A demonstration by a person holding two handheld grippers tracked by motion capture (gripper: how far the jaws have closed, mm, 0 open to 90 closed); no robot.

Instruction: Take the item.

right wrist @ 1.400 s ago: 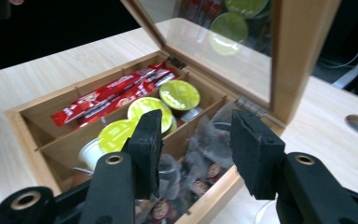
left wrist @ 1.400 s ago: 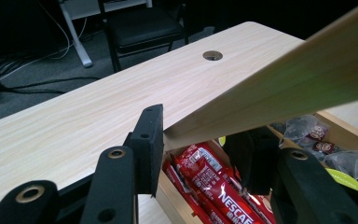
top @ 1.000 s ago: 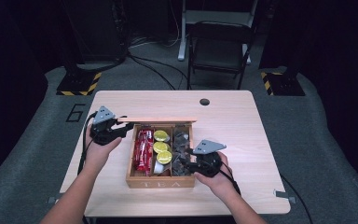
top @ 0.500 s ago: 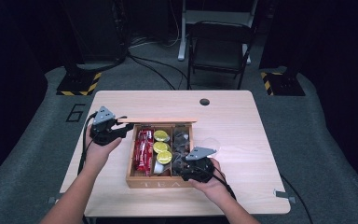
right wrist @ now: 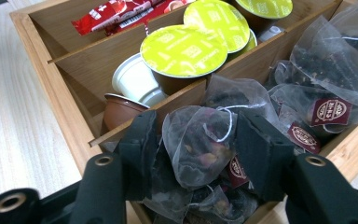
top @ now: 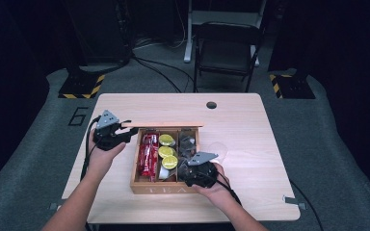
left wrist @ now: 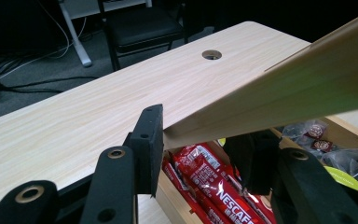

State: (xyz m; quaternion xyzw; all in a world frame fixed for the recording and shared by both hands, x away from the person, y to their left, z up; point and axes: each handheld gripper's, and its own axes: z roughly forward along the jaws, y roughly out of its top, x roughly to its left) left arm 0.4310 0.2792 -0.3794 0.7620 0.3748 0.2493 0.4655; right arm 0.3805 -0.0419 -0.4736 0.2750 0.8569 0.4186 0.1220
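Note:
A wooden tea box (top: pixel 156 185) stands open in the middle of the table. My left gripper (top: pixel 127 129) is shut on the left end of its raised lid (top: pixel 164 124); in the left gripper view both pads of the left gripper (left wrist: pixel 200 140) clamp the lid's edge (left wrist: pixel 284 88). My right gripper (top: pixel 188 168) dips into the front of the right compartment. Its jaws have just been closing slightly. A mesh tea bag (right wrist: pixel 198 144) bulges between them, touching both pads of the right gripper (right wrist: pixel 196 135), above other tea bags (right wrist: pixel 326 70).
Red Nescafé sticks (top: pixel 148 154) fill the left compartment and green-lidded capsules (top: pixel 166 151) the middle one. A clear plastic piece (top: pixel 218 150) lies on the table right of the box. A cable hole (top: pixel 211 104) is near the far edge; a chair (top: pixel 226 53) stands beyond.
My right gripper has come left and down from the box's right side into its right compartment. The left gripper and the lid have stayed put.

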